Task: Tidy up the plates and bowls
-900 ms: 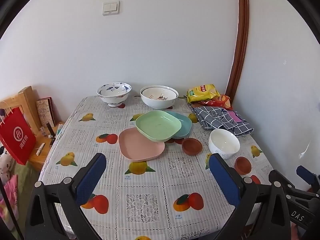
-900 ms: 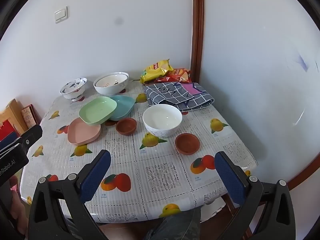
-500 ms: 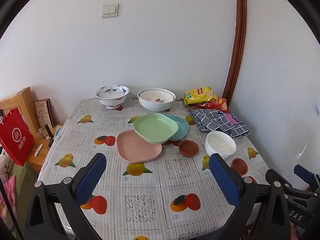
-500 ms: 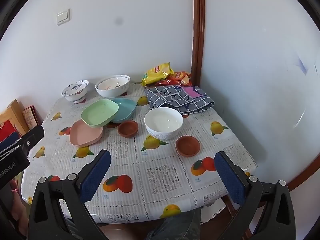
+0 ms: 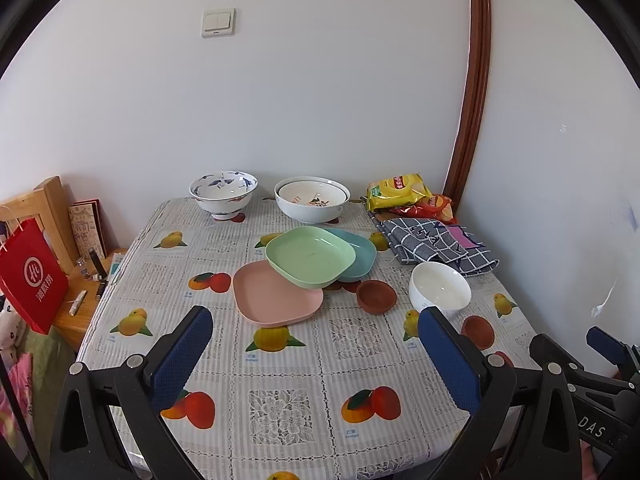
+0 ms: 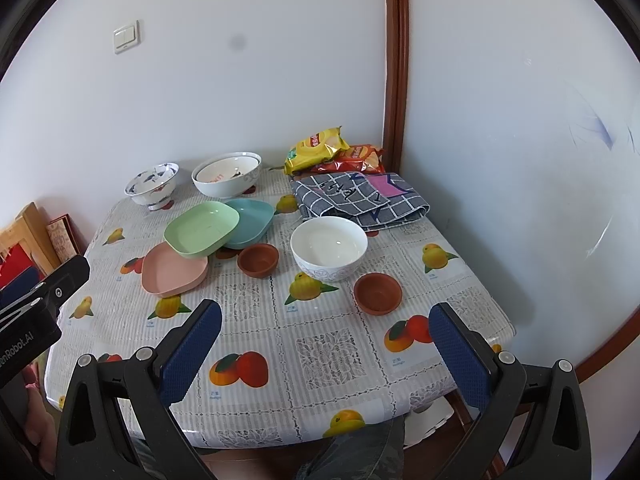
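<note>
Both claws hovered over the near edge of the worktop (image 5: pixel 280 408), spread wide with nothing between their blue pads. The left claw (image 5: pixel 312 350) filled the bottom of its frame; the right claw (image 6: pixel 326 344) did the same in its own.

At the centre of the left wrist view three squarish plates overlapped in a diagonal run from lower left to upper right: the pink plate (image 5: pixel 272 300) flat on the cloth, the green plate (image 5: pixel 310 254) tilted with its lower-left edge resting on the pink one, and the blue plate (image 5: pixel 358 258) partly under the green.

Right of them stood a brown dish (image 5: pixel 376 297), a white bowl (image 5: pixel 440 290) and a second brown dish (image 5: pixel 478 330), all rims up. Along the wall at mid-frame sat a blue-patterned bowl (image 5: pixel 223 194) and a large white bowl (image 5: pixel 312 204), upright.
</note>
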A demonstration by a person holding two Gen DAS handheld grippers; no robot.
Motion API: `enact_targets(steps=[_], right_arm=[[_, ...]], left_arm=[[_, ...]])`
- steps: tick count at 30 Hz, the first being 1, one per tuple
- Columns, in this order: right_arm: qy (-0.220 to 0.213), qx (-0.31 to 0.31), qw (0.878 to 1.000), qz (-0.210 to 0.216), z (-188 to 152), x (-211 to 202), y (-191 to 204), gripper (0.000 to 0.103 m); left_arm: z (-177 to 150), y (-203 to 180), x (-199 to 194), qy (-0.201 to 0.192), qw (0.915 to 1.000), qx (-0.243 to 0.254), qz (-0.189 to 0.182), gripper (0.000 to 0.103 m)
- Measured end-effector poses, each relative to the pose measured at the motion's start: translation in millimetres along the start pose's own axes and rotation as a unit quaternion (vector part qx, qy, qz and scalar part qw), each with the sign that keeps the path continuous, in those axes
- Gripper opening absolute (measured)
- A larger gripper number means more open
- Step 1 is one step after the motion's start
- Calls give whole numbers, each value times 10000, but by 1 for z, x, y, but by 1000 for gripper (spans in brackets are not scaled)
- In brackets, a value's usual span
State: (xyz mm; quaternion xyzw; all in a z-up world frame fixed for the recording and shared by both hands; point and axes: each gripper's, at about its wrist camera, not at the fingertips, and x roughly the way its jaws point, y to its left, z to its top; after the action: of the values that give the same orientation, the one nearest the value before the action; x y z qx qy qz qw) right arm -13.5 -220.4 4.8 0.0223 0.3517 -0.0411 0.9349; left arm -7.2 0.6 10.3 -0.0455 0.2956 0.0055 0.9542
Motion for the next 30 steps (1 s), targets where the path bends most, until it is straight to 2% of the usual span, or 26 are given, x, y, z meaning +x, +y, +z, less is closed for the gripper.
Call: enact_targets(steps=[30], right_arm=[[-48,17,10000,-4,0,-3,1,102]], left_arm=[[0,-1,-2,-22,10000,18,-7,103]])
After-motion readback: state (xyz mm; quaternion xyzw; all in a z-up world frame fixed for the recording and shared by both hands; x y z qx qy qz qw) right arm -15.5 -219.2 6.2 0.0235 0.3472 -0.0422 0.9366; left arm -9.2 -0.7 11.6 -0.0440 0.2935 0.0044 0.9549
